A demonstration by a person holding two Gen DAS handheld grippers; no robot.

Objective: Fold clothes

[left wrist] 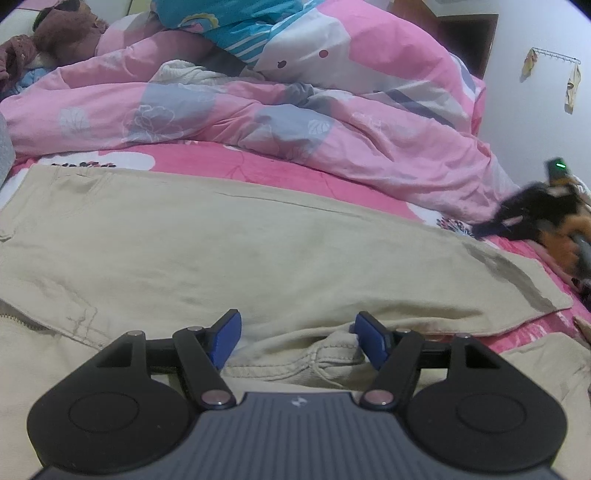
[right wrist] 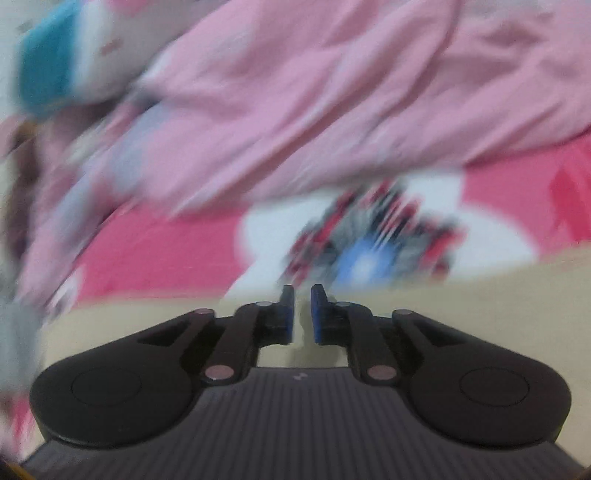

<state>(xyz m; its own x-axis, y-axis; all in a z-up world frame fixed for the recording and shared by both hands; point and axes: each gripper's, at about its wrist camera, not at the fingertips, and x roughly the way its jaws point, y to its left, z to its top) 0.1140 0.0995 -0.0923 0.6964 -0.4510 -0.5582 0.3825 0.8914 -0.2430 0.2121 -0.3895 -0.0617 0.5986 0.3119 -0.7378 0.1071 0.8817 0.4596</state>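
Observation:
Beige trousers [left wrist: 221,251] lie spread across the bed, one leg running out to the right. My left gripper [left wrist: 296,315] hovers low over them, open wide. A bunched hem with a drawstring [left wrist: 325,354] lies under the gap and neither blue pad touches it. At the far right my right gripper [left wrist: 517,216] shows as a dark blur above the leg's end. The right wrist view is smeared by motion. There the right gripper [right wrist: 303,291] has its pads a narrow gap apart over beige cloth [right wrist: 480,295], and nothing is clearly pinched.
A rumpled pink duvet [left wrist: 295,122] is heaped along the far side of the bed, on a bright pink floral sheet [left wrist: 207,162]. A brown plush toy [left wrist: 66,29] and blue patterned bedding [left wrist: 229,22] lie behind it. A wall hook rail [left wrist: 554,59] is at the upper right.

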